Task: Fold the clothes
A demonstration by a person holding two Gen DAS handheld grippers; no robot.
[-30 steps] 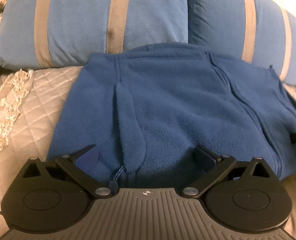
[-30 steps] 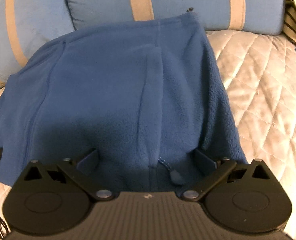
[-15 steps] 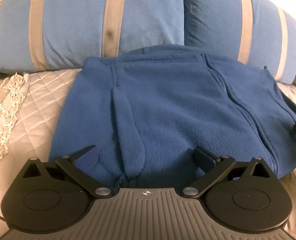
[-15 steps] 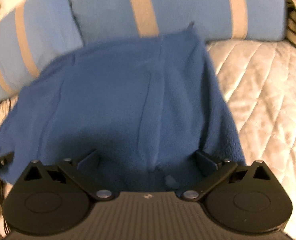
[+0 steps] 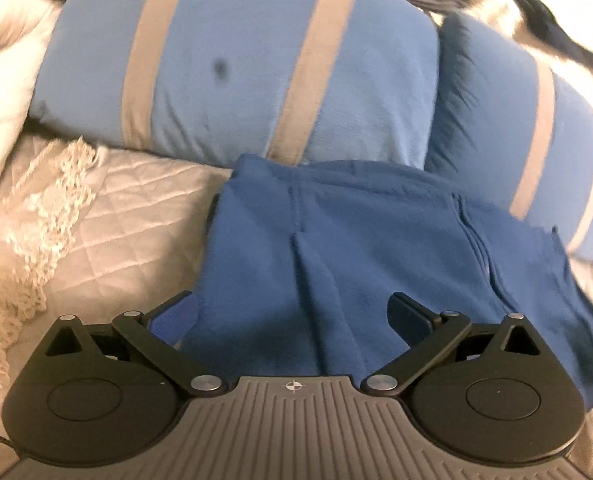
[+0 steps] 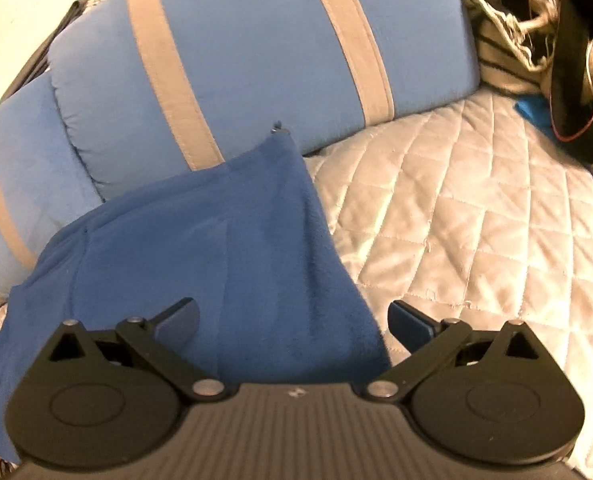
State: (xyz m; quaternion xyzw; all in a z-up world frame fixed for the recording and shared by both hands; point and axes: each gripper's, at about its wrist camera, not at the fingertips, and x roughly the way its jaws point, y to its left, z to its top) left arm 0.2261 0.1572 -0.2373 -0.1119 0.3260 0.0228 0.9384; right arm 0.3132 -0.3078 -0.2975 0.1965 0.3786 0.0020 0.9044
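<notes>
Pulling back: both views now take in more pillow and quilt than a second ago, so this fold looks finished | bed quilt (image 6: 476, 208) bare to the right, striped pillows (image 5: 236, 68) hemming the far edge | blue fleece (image 5: 356, 240) folded flat against them | left tongs (image 5: 292, 316), right tongs (image 6: 292, 316) spread wide, holding nothing

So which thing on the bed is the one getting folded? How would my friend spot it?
Find the two big light-blue pillows with tan stripes at the back of the quilted bedspread. Right in front of them lies the fleece top. It is darker blue, fuzzy, stripeless, and folded flat.
</notes>
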